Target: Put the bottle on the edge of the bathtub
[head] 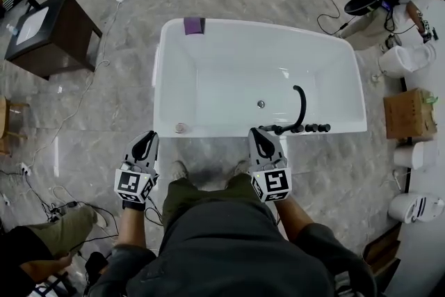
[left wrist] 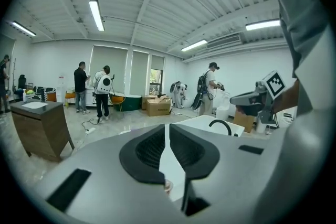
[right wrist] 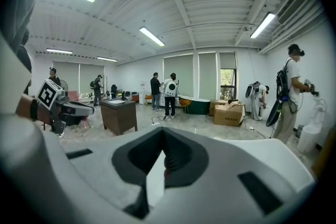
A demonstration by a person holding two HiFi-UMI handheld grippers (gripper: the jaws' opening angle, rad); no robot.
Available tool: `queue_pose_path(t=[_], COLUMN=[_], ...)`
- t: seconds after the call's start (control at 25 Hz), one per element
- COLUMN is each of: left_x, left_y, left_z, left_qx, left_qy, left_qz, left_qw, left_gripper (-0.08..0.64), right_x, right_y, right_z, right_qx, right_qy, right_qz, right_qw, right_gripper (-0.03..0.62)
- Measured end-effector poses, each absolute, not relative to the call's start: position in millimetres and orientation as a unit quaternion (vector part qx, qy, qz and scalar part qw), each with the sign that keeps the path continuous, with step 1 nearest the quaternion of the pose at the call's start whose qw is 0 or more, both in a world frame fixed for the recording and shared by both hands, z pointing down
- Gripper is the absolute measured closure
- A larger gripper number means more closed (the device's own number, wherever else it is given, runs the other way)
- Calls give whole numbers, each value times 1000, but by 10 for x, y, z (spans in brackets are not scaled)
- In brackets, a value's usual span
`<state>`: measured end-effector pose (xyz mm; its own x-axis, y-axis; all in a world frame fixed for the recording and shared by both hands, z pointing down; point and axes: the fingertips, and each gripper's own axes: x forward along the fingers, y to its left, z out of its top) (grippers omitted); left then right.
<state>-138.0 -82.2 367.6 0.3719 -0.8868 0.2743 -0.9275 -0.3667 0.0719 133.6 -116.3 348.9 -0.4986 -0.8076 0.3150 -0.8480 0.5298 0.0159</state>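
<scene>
head view: a white bathtub (head: pixel 229 130) fills the middle of a grey tiled floor (head: pixel 104 101). the person stands at its near rim. the left gripper (head: pixel 147 138) and the right gripper (head: pixel 262 133) hang just short of that rim, well apart, both with fingers together. a black faucet (head: pixel 301 104) rises from the near right rim, and a purple patch (head: pixel 194 26) lies on the far rim. a dark tabletop (head: pixel 59 28) stands far left. i cannot make out the bottle in any view.

left gripper view: the fingers (left wrist: pixel 149 149) are drawn almost together with only a thin slit between them, holding nothing. the tub lies beyond.

right gripper view: the fingers (right wrist: pixel 181 157) are pressed together at the tips, holding nothing.
</scene>
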Motion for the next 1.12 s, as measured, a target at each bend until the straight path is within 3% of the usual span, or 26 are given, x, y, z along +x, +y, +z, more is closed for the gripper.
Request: queue_pose_path(t=[0.16,1.12], left_x=[-1408,-1298], left_y=[-817,-835], left_z=[3584,3463], left_qx=[814,818], left_qy=[-564,-558], left_qz=[94,90], left_qw=[101,105], left_gripper=[557,558], right_x=[1346,1345], right_y=[-1164,-1192], right_z=[3382,3136], right_qx=[478,484], right_qy=[-865,-864], right_qz=[63,45], right_qw=[138,133], right_gripper=[591,592])
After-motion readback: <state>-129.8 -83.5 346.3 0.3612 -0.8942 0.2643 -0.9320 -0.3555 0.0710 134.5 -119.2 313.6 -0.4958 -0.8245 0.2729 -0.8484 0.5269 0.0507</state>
